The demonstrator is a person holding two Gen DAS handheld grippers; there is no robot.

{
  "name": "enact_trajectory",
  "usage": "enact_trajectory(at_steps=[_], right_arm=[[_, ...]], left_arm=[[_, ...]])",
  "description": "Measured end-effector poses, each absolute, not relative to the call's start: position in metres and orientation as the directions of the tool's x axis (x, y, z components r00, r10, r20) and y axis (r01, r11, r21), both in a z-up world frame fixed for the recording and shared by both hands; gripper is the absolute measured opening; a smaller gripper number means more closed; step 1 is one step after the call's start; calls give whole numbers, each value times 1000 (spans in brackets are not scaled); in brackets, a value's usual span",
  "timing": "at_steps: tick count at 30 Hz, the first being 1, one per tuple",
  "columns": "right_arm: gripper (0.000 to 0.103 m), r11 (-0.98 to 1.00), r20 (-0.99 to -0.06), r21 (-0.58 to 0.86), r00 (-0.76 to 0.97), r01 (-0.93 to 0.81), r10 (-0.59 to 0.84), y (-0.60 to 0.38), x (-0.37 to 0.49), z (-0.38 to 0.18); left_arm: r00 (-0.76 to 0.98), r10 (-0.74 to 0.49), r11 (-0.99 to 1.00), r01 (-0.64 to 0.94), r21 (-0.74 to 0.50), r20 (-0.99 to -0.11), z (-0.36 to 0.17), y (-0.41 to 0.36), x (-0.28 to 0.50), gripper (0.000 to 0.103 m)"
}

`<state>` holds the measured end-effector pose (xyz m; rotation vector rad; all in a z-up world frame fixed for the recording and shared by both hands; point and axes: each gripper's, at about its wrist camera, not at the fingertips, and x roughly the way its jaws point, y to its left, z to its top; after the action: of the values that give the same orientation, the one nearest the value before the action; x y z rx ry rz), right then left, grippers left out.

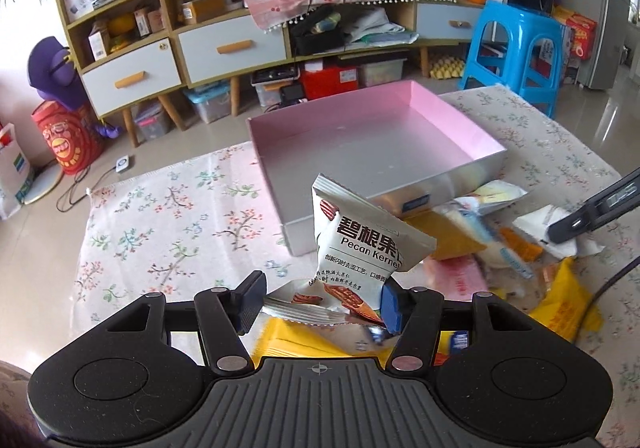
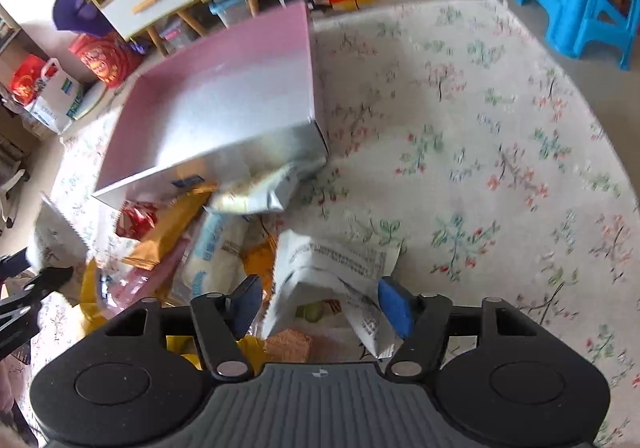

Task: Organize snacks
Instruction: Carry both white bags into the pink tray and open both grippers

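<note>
Pink-lined box (image 1: 360,135) sits empty just ahead of you; your left tongs (image 1: 318,302) pinch the pecan packet (image 1: 360,244) by its bottom edge, so carry it level over the near wall. Your right tongs (image 2: 320,304) stand half open around a white packet (image 2: 332,272), not yet gripping.

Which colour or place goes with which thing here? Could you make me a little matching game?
Things:
1. pecan kernel packet
2. box
3. plastic stool
4. tablecloth

Descriptions:
A. bright blue, on the floor
B. pink inside, empty
C. floral print
D. between the left gripper's fingers

Pairs: 1-D, 2-B, 3-A, 4-C
</note>
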<state>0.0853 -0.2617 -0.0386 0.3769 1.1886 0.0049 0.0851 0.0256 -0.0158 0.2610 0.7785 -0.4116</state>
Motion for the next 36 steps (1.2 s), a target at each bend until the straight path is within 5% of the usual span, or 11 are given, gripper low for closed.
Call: enact_trajectory(at_steps=[3,5,11,17,36], right_arm=[[59,948,-917,251,363,196,168,-257,88,-46],[47,955,-917,225,372,194,140,-254,87,-46],[33,950,-904,230,408,210,128,-256,83,-39],[27,932,-875,287,457,222,161,-258,81,-20],[27,890,-764,425,593,168,253,-247,168,21]], left_arm=[[628,-266,888,455,68,-731,-17,21,82,57],[627,-266,886,458,70,-733,-17,19,80,57],[630,-259,889,451,74,-732,-15,15,77,57],[648,-255,896,438,76,-718,-7,17,78,57],[706,-220,901,411,137,-673,-3,-32,157,57]])
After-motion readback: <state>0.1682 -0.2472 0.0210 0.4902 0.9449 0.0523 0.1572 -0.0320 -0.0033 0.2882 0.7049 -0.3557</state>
